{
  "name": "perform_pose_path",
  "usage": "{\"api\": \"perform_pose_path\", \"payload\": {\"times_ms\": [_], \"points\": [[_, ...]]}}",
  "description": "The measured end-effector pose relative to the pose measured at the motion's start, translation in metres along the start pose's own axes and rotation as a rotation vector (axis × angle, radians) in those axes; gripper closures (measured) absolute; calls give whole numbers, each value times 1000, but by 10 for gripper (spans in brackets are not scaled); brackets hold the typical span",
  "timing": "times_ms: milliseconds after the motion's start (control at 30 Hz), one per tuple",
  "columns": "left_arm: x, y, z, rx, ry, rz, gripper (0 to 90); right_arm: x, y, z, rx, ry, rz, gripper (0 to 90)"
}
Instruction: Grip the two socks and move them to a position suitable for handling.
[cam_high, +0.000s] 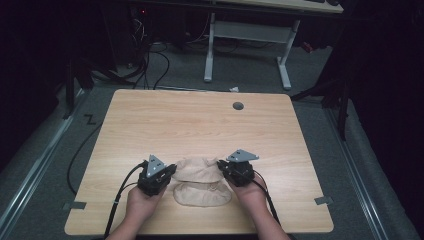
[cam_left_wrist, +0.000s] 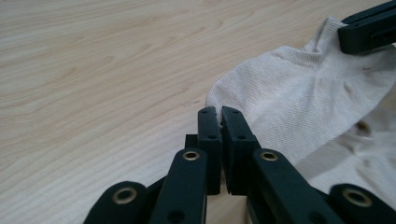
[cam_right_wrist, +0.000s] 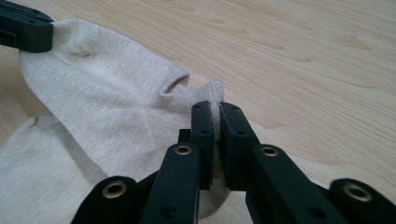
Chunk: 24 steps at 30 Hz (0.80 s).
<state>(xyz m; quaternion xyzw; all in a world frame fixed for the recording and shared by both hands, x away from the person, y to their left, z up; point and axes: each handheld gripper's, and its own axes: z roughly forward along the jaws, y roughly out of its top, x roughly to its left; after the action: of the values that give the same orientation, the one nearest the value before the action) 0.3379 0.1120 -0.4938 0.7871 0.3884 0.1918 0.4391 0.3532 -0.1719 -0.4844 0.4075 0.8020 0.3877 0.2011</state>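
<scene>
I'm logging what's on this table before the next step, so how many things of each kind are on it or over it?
Beige socks: 2, the upper sock held at both ends, the lower sock flat on the table
Black hand-held grippers: 2, the left hand-held gripper and the right hand-held gripper
Grey round table cap: 1
Total: 5

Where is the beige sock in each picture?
High view: the beige sock lies near the bottom middle, stretched between the left claw and the right claw.
Left gripper view: the sock is at the right, its edge pinched in that claw.
Right gripper view: the sock is at the left and middle, its cuff pinched in that claw.
Shared landmark: the wooden table.
</scene>
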Motion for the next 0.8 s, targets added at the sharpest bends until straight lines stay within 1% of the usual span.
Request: {"api": "perform_pose_path", "payload": {"times_ms": [100,267,400,467,500,533,567,600,633,667,700,733,800], "points": [[-7,-3,-8,7,-19,1,872,5,-5,-12,-14,10,0,853],[-19,-8,-22,16,-59,-3,872,14,-18,-30,-21,26,11,852],[-24,-18,-26,44,-82,-10,872,21,-30,-39,-17,42,14,852],[-25,-25,-23,65,-82,-4,872,24,-36,-39,-4,49,17,851],[-25,-25,-23,65,-82,-4,871,24,-36,-39,-4,49,17,851],[-25,-31,-18,86,-82,-6,871,25,-41,-35,15,52,15,851],[-25,-31,-18,86,-82,-6,871,25,-41,-35,15,52,15,851],[-25,-35,-13,107,-84,-7,871,24,-46,-31,30,54,21,850],[-25,-35,-13,107,-84,-7,870,24,-46,-31,30,54,21,850],[-26,-39,-9,124,-78,9,870,23,-51,-26,49,49,27,849],[-26,-39,-9,124,-78,9,870,23,-51,-26,49,49,27,849],[-26,-40,-6,142,-81,11,869,21,-55,-21,68,47,29,848],[-28,-41,-4,144,-75,19,868,20,-59,-18,86,42,39,844]]}}
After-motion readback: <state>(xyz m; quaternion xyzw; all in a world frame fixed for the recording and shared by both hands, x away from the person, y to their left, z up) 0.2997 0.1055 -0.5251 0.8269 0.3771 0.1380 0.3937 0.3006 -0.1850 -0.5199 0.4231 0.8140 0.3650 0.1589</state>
